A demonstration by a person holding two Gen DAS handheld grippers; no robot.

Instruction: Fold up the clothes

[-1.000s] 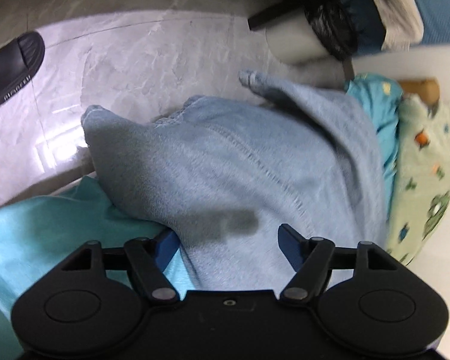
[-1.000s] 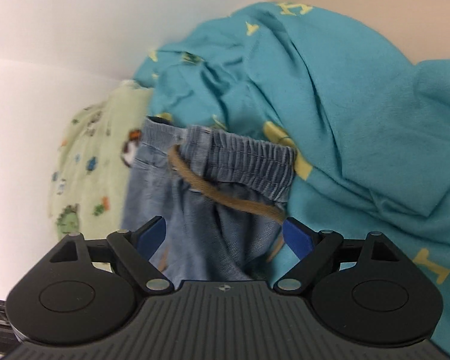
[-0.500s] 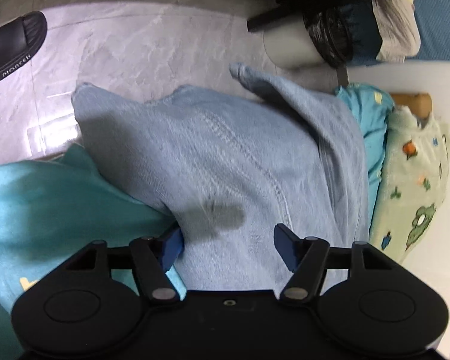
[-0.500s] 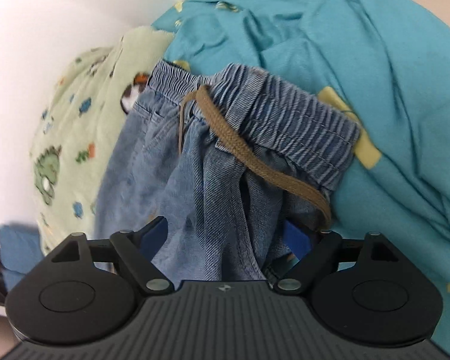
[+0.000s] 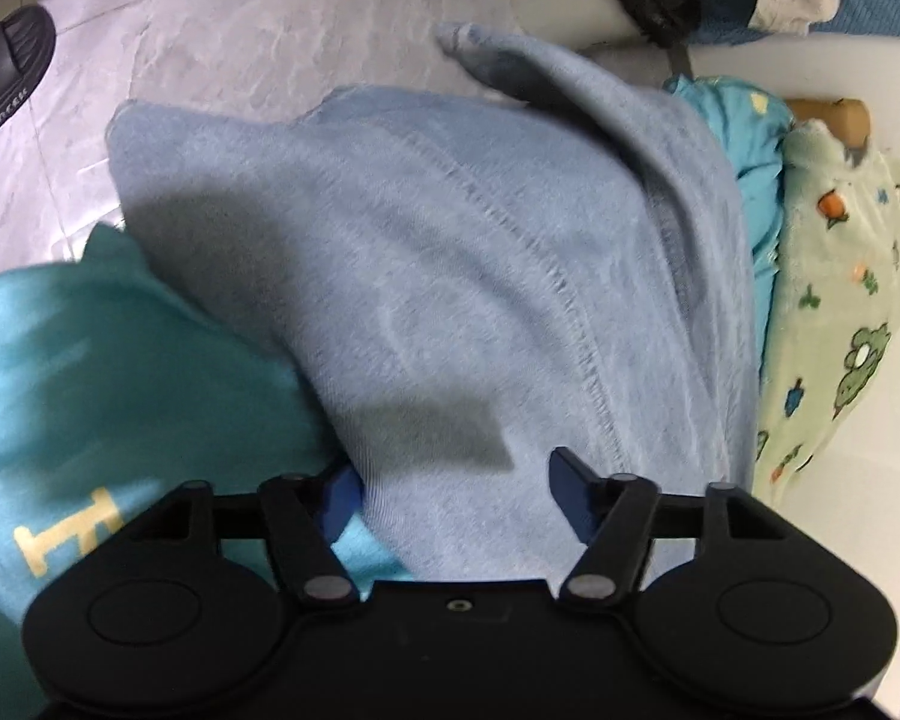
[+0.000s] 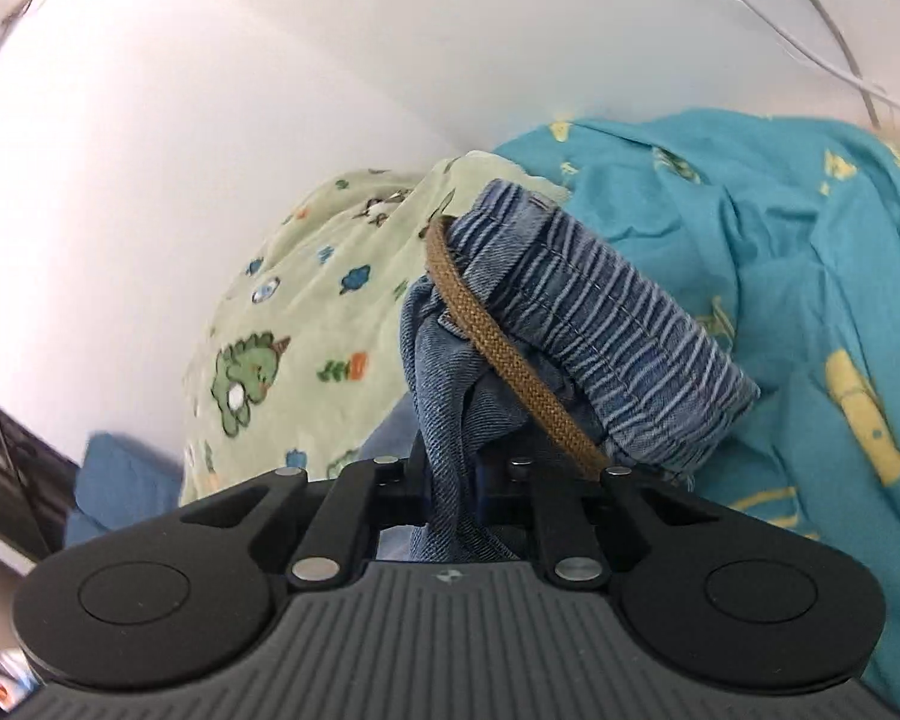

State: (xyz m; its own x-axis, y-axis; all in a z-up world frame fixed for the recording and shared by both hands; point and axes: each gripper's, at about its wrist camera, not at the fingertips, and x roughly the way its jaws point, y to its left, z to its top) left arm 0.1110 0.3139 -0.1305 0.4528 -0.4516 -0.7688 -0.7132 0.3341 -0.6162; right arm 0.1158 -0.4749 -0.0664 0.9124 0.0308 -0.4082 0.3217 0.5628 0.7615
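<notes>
On a white table (image 6: 120, 192), the right gripper (image 6: 453, 480) is clamping the jeans (image 6: 570, 300) at the waistband, having just closed, while the left gripper (image 5: 453, 486), jaws closing but apart, is straddling the leg stretching ahead.

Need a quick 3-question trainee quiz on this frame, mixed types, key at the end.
1. True or false: the right gripper is shut on the denim pants.
2. What colour is the drawstring at the waistband?
3. The left gripper has what between its fingers? A) green dinosaur blanket B) light blue denim fabric C) black slipper

Key: 1 true. 2 brown. 3 B; the jaws have just been closing and look not yet clamped.
</notes>
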